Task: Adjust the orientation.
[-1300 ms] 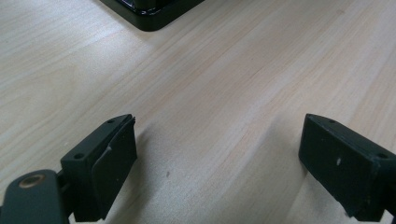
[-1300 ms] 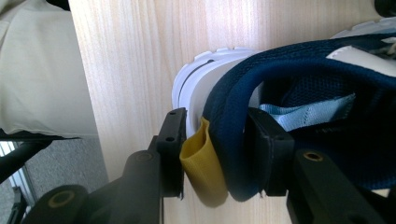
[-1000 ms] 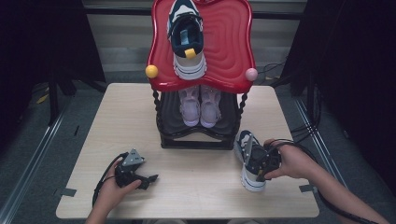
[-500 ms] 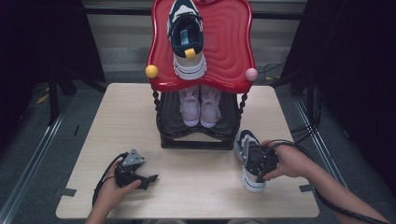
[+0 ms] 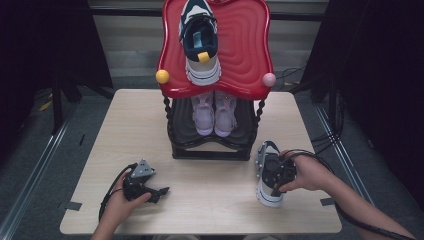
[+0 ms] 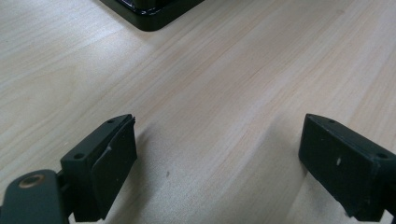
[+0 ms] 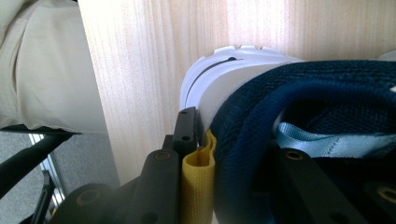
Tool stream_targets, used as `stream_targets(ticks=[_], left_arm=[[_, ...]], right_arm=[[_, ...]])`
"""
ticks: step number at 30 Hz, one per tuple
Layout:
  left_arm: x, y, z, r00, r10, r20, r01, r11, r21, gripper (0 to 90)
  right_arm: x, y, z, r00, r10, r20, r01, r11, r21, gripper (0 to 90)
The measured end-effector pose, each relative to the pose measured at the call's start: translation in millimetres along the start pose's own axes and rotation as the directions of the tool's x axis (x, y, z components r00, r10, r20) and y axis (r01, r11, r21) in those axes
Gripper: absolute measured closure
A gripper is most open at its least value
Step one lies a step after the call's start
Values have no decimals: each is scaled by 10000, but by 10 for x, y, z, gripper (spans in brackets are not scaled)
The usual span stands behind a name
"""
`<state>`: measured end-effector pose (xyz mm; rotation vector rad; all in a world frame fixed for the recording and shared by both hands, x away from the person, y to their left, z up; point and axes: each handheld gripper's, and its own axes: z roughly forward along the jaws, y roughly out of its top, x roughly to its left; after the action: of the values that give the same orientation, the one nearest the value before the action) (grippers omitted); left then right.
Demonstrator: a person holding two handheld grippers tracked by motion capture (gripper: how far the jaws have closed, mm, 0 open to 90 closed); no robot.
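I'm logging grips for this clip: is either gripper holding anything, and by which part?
The right gripper, its jaws just closing, clamps the navy sneaker at its heel collar, beside the yellow pull tab. The left gripper is open, holding nothing.

Pale wood surface (image 5: 135,125) on a grey floor (image 5: 40,145). Dark curtains (image 5: 45,45) both sides, metal rail (image 5: 35,165) at left, black cables (image 5: 345,135) at right. Even light.
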<state>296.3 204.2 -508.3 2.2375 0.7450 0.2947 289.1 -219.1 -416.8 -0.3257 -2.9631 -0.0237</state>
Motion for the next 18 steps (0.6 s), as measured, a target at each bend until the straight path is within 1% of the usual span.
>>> stream_targets(ticks=[1,4,5,6,7,8,10,11,12,13,14,15,16,17,18], left_arm=[[0,0,-1,10000,12,-20,-12,10000,6,108],[0,0,0,10000,1,-2,-1,10000,1,108],[0,0,-1,10000,8,-19,-8,10000,2,108],[1,0,-1,10000,13,-21,-13,10000,4,108],[0,0,-1,10000,13,-22,-13,10000,6,108],[0,0,-1,10000,15,-22,-15,10000,7,108],[0,1,-2,10000,16,-30,-16,10000,17,108],[0,0,-2,10000,14,-29,-14,10000,14,108],[0,0,0,10000,3,-3,-3,10000,4,108],[0,0,-1,10000,4,-11,-4,10000,13,108],[0,0,-1,10000,12,-21,-12,10000,6,108],[0,1,-3,10000,10,-37,-10,10000,24,108],[0,1,-2,10000,4,-15,-4,10000,20,108],[1,0,-1,10000,13,-21,-13,10000,4,108],[0,1,-3,10000,15,-35,-15,10000,23,108]], right_arm=[[-8,-4,-1,9999,-109,25,109,9999,-44,698],[9,-1,-1,10000,43,85,-44,10000,14,693],[8,3,-4,10000,-30,90,29,10000,93,692],[10,5,-3,9999,54,99,-55,9999,86,693],[0,6,5,10000,-60,67,60,10000,4,696],[-1,7,8,10000,-51,55,51,10000,-10,700],[-7,14,6,9999,-116,-12,117,9999,81,709],[14,19,2,9999,145,-57,-143,9997,206,711],[15,22,2,9999,143,-57,-142,9997,215,713],[15,22,0,9999,145,-66,-143,9997,194,714],[-1,18,2,10000,-19,-52,19,10000,60,715],[-4,12,6,10000,-43,-59,43,10000,-36,715],[-3,5,8,10000,17,-79,-18,10000,-92,715],[8,4,0,9998,189,-59,-189,9998,-46,716],[-1,-1,-4,9998,124,-142,-124,9999,-11,717]])
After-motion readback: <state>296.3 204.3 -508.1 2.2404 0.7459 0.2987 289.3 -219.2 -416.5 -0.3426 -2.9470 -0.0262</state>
